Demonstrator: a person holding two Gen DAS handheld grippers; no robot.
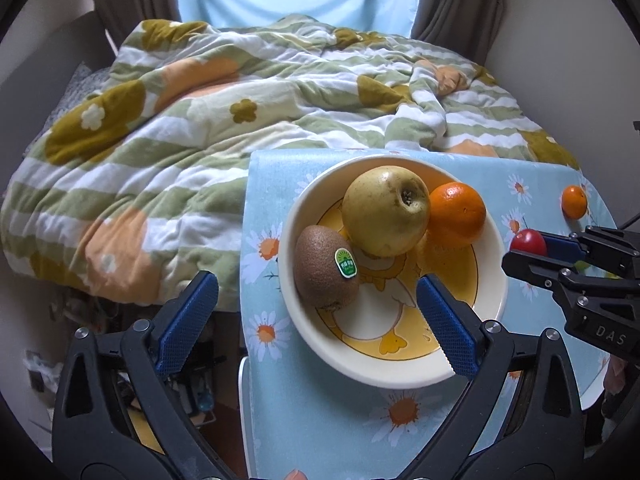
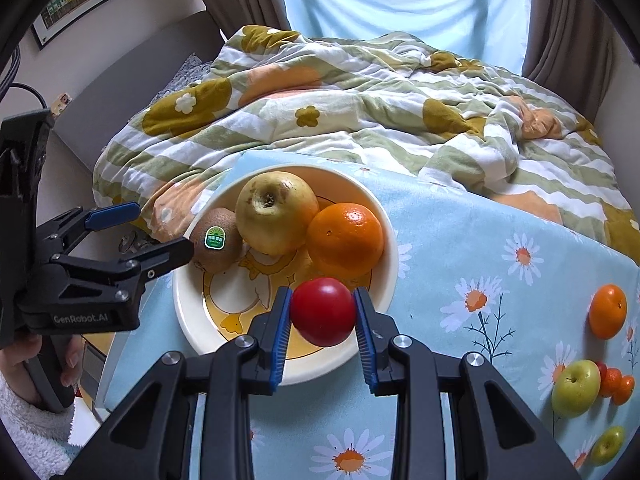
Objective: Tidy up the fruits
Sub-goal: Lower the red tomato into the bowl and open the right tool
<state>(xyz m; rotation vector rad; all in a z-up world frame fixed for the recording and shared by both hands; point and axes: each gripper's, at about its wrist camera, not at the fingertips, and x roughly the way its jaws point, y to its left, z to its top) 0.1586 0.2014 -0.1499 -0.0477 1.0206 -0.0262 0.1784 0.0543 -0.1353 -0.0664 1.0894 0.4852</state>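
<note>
A cream bowl (image 1: 288, 232) with a yellow duck print holds a brown kiwi (image 1: 324, 268) with a green sticker, a yellow apple (image 1: 386, 210) and an orange (image 1: 456, 212). My left gripper (image 1: 316, 320) stands wide open just above the kiwi, its blue pads apart from it. From the right wrist view the left gripper (image 2: 165, 227) sits at the bowl's left side, one fingertip close to the kiwi (image 2: 216, 240). My right gripper (image 2: 322, 296) is shut on a red round fruit (image 2: 324, 316), held by the near right rim of the bowl (image 2: 390, 240).
Loose fruit lies on the blue daisy tablecloth (image 2: 460, 240) to the right: an orange (image 2: 607, 311), a green apple (image 2: 576, 388), small tangerines (image 2: 618, 384) and a small green fruit (image 2: 608, 445). A bed with a flowered quilt (image 1: 200, 140) lies beyond the table's far edge.
</note>
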